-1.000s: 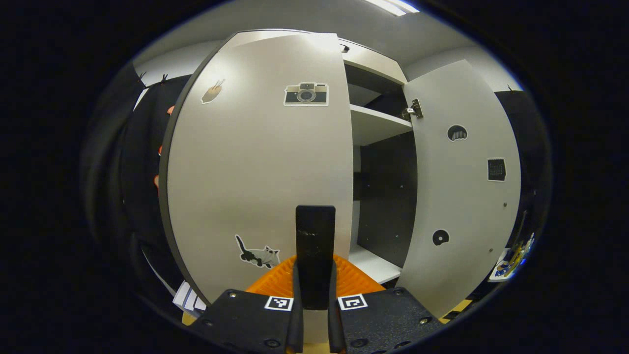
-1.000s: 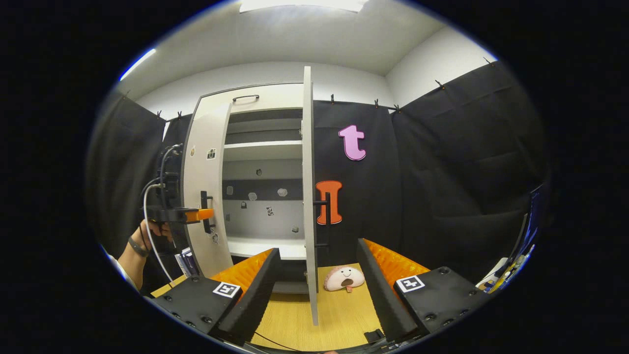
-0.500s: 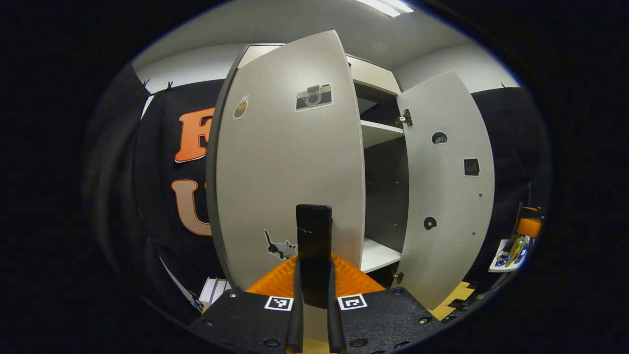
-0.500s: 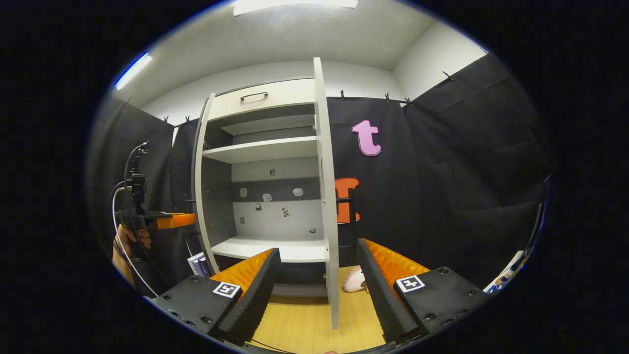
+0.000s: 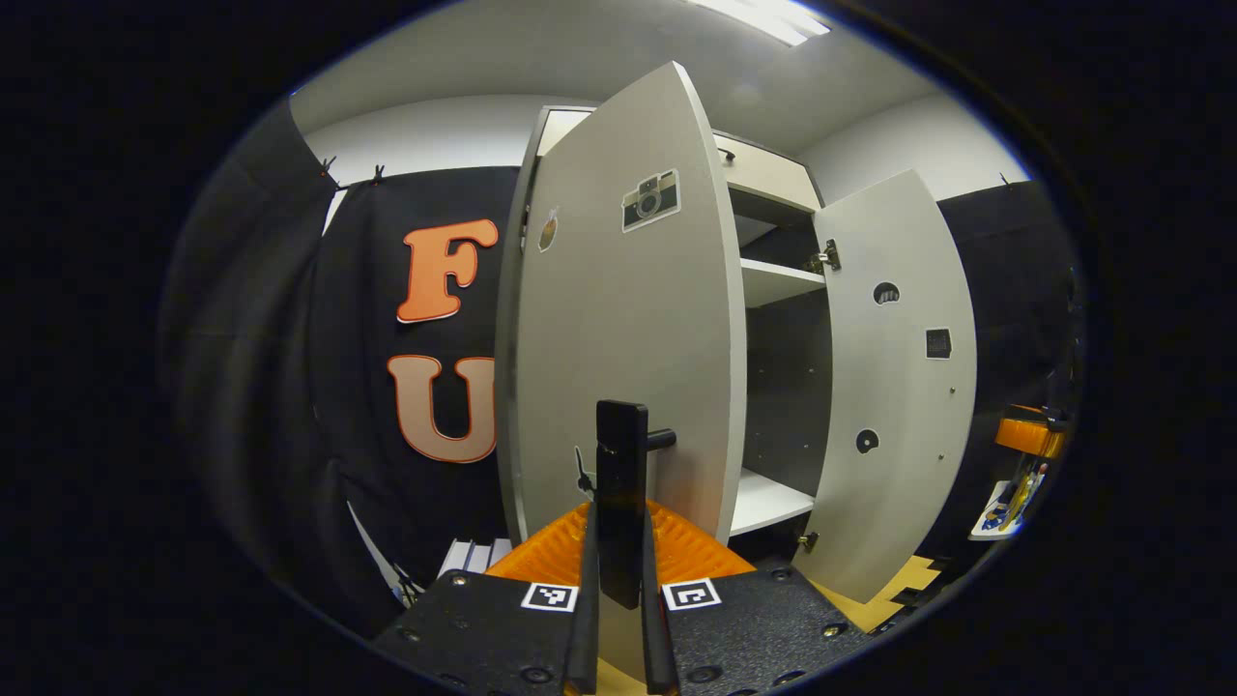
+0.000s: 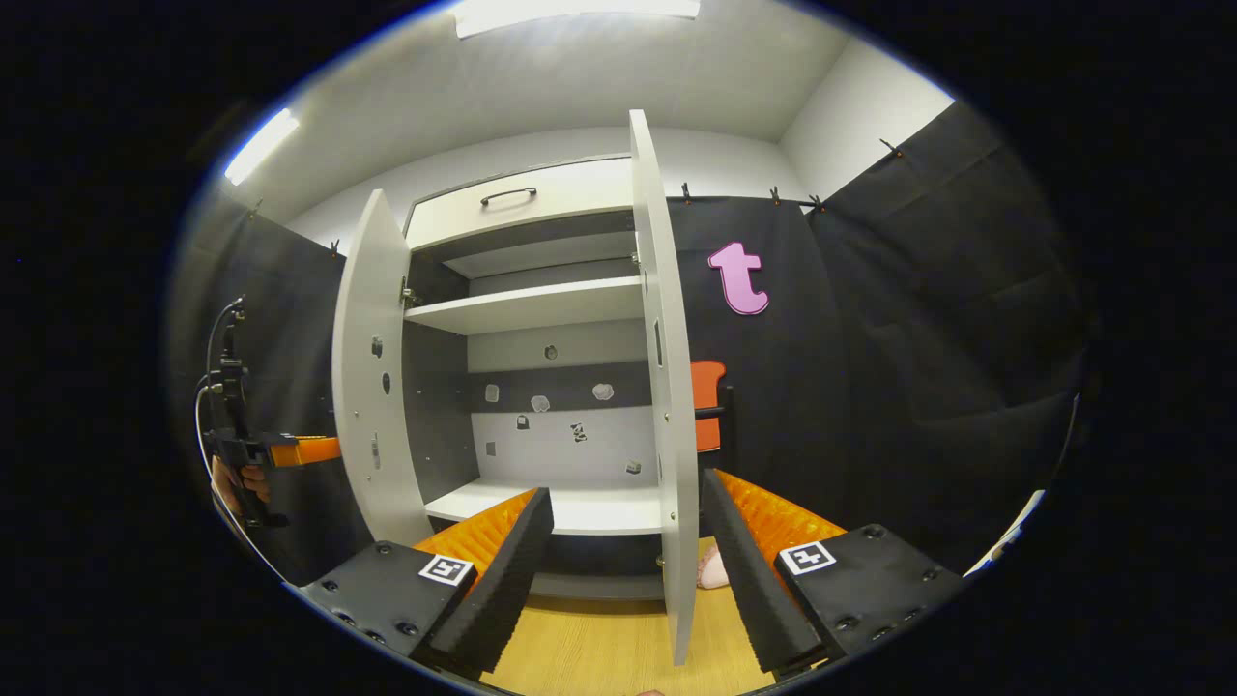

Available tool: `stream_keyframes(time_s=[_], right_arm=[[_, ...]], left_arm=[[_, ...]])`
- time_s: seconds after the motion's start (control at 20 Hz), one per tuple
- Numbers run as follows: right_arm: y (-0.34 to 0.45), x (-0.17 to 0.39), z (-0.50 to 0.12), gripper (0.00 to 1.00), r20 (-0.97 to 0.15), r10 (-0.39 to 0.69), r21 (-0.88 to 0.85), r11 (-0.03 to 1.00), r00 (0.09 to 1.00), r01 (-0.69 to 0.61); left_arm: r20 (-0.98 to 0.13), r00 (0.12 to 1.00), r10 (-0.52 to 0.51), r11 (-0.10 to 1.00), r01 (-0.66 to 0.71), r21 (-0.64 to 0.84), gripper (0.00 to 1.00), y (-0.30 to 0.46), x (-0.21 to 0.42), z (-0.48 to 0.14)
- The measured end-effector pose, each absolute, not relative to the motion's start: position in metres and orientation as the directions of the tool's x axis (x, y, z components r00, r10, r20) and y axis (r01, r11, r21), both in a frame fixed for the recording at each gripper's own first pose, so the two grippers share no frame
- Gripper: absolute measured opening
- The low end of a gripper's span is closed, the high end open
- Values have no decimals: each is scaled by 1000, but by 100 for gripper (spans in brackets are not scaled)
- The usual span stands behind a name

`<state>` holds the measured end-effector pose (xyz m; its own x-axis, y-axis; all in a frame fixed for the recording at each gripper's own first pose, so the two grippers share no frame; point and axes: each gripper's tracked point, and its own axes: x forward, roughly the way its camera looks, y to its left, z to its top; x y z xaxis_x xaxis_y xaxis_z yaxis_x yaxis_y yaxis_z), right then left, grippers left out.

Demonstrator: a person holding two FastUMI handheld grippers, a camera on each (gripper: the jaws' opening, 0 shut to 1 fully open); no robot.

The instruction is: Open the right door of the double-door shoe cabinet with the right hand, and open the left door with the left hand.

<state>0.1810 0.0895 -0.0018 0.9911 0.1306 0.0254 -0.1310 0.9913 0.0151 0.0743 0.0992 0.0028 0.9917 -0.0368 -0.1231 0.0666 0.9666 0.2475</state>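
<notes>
light: bright ceiling strips (image 6: pixel 580 10) | glare: on ceiling | focus: sharp | distortion: strong fisheye bending at edges

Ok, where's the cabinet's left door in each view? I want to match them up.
Left gripper view: the left door stands at centre, outer face with the camera sticker toward the lens, its handle clamped in the left tool.
Right gripper view: the left door stands left of centre, inner face showing.
Shared landmark: the upper shelf.
</notes>
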Motion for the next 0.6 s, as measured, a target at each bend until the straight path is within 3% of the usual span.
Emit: stream_keyframes(time_s=[0.15,0.2,0.25,0.35,0.45,0.6], right_arm=[[82,186,0,94,26,110,8,994,994,-110],[80,189,0,99,25,103,7,995,994,-103],[78,190,0,94,26,98,8,995,995,-98],[75,193,2,93,29,89,11,996,996,-89],[76,193,3,99,31,89,21,996,996,-90],[73,193,2,100,28,78,21,997,997,-79]], left_arm=[[-93,996,-10,962,35,271,13,118,68,11],[-86,996,-10,963,33,267,12,126,66,14],[-79,997,-6,966,26,256,10,134,65,17],[-66,998,4,971,12,239,6,150,64,21],[-54,998,24,971,-10,239,8,164,63,25],[-48,998,49,963,-35,269,6,185,64,28]])
